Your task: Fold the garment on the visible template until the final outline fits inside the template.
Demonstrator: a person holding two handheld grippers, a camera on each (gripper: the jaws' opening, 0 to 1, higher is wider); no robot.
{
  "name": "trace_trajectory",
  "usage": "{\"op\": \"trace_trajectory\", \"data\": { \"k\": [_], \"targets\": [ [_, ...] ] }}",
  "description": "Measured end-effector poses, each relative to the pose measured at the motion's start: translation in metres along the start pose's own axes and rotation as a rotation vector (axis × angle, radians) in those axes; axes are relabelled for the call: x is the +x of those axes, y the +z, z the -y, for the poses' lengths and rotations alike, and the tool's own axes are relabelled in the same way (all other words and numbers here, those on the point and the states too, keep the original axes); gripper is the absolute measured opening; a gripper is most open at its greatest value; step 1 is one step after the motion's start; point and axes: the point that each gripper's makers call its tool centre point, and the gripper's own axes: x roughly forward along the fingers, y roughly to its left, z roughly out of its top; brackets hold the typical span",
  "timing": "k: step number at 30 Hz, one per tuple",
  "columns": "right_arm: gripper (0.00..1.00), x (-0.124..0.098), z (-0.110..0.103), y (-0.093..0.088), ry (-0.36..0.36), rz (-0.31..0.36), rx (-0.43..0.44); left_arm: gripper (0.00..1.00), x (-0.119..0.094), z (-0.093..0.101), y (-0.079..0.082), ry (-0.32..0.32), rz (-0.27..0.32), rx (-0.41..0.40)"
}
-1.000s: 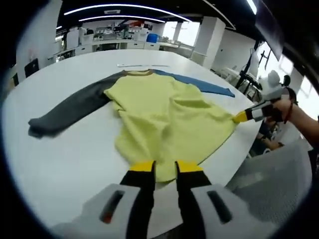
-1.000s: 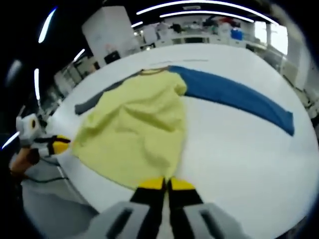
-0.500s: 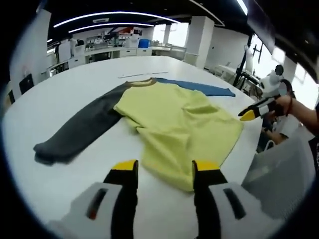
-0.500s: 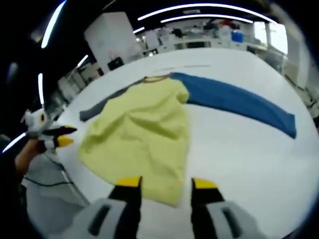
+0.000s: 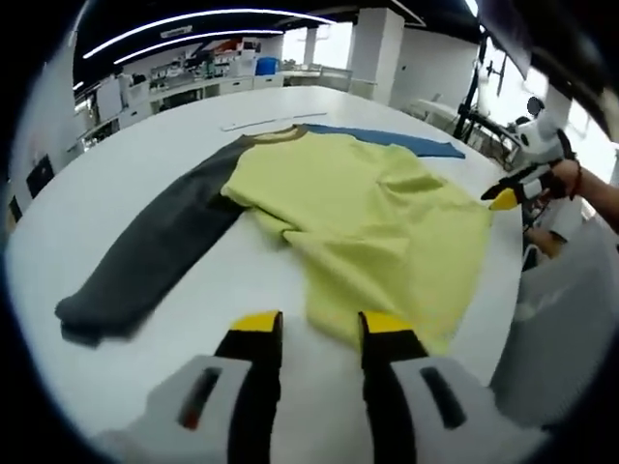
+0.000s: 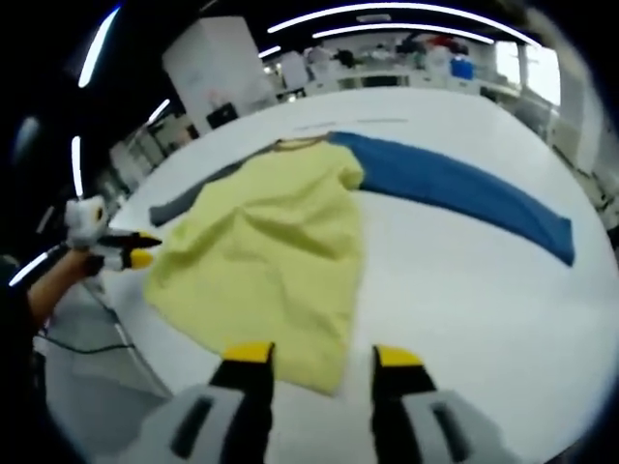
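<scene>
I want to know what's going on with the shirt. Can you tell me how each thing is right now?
Yellow shirt: spread flat on the white table, unfolded, a bit wrinkled.
Blue sleeve: stretched straight out.
Grey sleeve: stretched straight out.
Left gripper: open, holding nothing.
Right gripper: open, holding nothing.

Lighting: bright, even, from long curved ceiling strips (image 5: 193, 19) overhead; daylight also enters through windows (image 5: 329, 43) at the far wall, which wash out white. White bench (image 6: 464, 280) reflects softly, no hard glare. Shadows faint, thin under the garment (image 5: 368, 222) edges. Fisheye bends straight lines strongly toward the edges. Right gripper view softer, slightly blurred; near claws out of focus.
</scene>
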Motion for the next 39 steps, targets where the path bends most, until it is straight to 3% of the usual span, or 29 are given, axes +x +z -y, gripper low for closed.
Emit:
{"op": "trace_trajectory", "data": {
  "k": [13, 21, 22, 25, 39],
  "targets": [
    [0.18, 0.002, 0.001, -0.01, -0.036, -0.019, 0.027, 0.2, 0.014, -0.002, -0.001, -0.018, -0.019, 0.027],
    [0.04, 0.005, 0.002, -0.013, -0.047, -0.014, 0.065, 0.05, 0.015, 0.002, 0.002, -0.045, -0.014, -0.057],
    [0.0, 0.006, 0.003, -0.014, -0.047, -0.01, 0.073, 0.0, 0.014, 0.002, 0.001, -0.044, -0.019, -0.064],
    [0.0, 0.008, 0.004, -0.012, -0.039, 0.016, 0.139, 0.0, 0.009, -0.001, -0.001, -0.022, -0.017, -0.064],
    [0.0, -0.003, 0.002, 0.001, -0.011, 0.038, 0.148, 0.0, -0.031, 0.007, -0.001, 0.022, 0.053, -0.172]
  ]
}}
